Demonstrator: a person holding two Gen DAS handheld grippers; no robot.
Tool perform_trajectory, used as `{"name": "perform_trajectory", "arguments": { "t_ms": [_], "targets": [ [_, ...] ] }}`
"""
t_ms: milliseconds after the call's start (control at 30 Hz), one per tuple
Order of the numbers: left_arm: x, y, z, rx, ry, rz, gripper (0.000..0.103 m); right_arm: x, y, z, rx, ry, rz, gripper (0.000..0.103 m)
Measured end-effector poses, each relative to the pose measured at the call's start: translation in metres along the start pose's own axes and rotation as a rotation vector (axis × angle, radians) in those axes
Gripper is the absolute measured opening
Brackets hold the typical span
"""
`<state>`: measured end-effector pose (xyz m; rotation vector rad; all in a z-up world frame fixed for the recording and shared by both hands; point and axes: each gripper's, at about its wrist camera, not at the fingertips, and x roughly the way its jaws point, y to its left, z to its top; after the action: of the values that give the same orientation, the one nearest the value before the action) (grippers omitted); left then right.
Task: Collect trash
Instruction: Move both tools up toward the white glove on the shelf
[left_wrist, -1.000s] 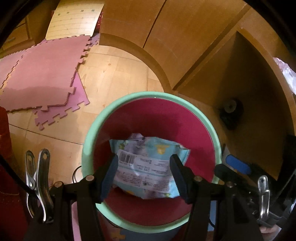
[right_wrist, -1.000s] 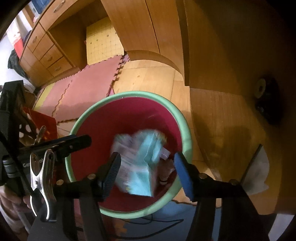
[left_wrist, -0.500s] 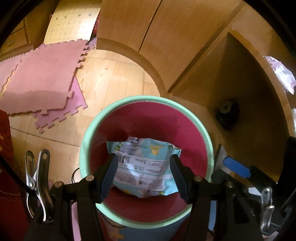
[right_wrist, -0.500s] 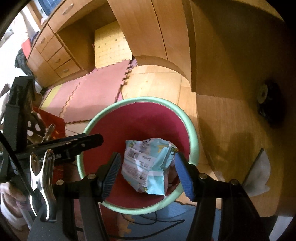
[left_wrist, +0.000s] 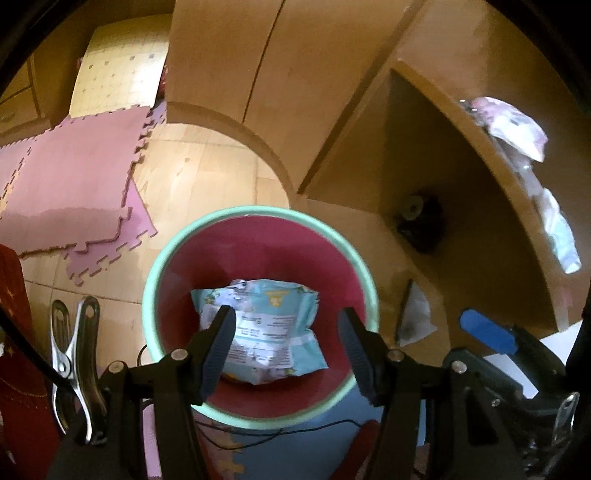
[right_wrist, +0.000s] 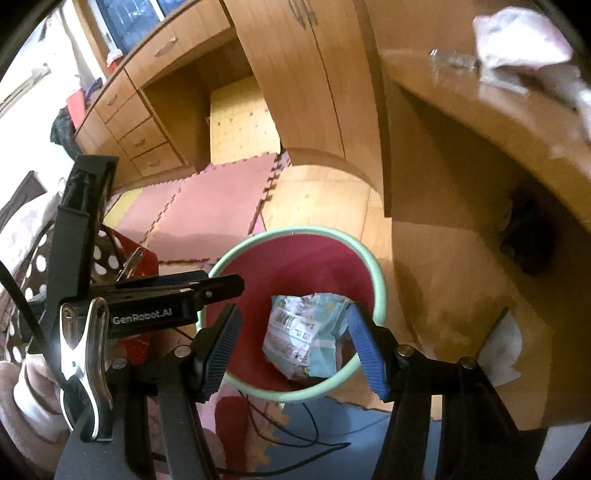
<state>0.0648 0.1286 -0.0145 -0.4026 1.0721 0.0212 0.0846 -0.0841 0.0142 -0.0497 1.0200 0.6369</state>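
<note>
Crumpled wrapper (left_wrist: 264, 332) lying in my red bin (left_wrist: 177, 266), both my tongs, left (left_wrist: 284, 347) and right (right_wrist: 293, 345), released above it, grasping nothing

Left tool (left_wrist: 283, 341) angled steeply down, jaws apart, empty; right tool (right_wrist: 293, 339) likewise.

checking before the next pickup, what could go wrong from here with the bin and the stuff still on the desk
1. The wrapper already lies in the bin, but more wrappers sit near the desk edge; a careless reach could knock them to the floor.
2. A cable trails on the floor by the bin's base; it could snag and tip the bin.
3. Both hand-held grippers, left and right, hang open and empty above the bin; swinging sideways could clip its rim.
</note>
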Motion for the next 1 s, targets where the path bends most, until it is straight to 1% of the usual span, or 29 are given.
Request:
{"name": "perform_trajectory", "arguments": {
  "t_ms": [133,300,600,833,1000],
  "targets": [
    [-0.012,-0.014,0.000,0.021,-0.011,-0.024,0.061,-0.026,0.000,-0.006,0.023,-0.042,-0.010,0.061],
    [-0.028,-0.039,0.001,0.064,-0.030,-0.036,0.061,-0.063,-0.001,-0.016,0.016,-0.110,-0.069,0.061],
    [-0.063,-0.088,-0.008,0.128,-0.069,-0.086,0.061,-0.125,-0.021,-0.034,0.059,-0.215,-0.120,0.061],
    [-0.086,-0.124,-0.017,0.170,-0.085,-0.113,0.061,-0.159,-0.037,-0.044,0.092,-0.271,-0.154,0.061],
    [-0.102,-0.150,-0.023,0.222,-0.111,-0.124,0.061,-0.179,-0.043,-0.049,0.103,-0.313,-0.170,0.061]
  ]
}}
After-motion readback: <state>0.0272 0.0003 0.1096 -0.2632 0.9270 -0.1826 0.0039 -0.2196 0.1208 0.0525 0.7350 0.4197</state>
